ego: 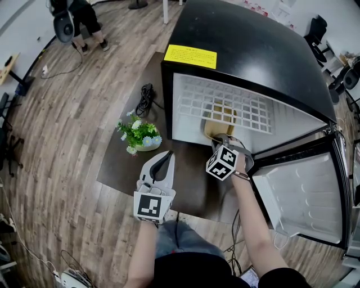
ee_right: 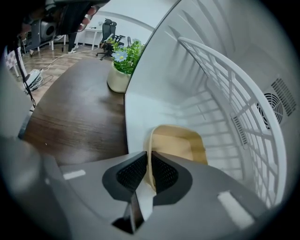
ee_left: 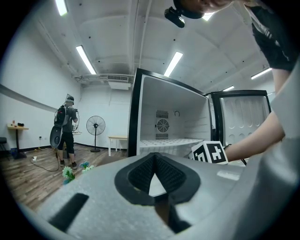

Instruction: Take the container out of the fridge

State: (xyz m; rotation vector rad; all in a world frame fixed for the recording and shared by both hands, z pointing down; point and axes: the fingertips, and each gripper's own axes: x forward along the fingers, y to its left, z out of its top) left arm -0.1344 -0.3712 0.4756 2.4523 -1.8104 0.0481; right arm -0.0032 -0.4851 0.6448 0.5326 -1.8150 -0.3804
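Tan container sits inside the open fridge beneath its wire shelf, rim pinched by the right hand-held gripper, while the left hand-held gripper hovers closed, empty.

Potted plant with white and blue flowers, standing on a dark brown table; a coiled black cable lies just behind it. Wood-plank floor. In the background, a person stands near a pedestal fan and a small white table. Office chairs occupy the far corner.
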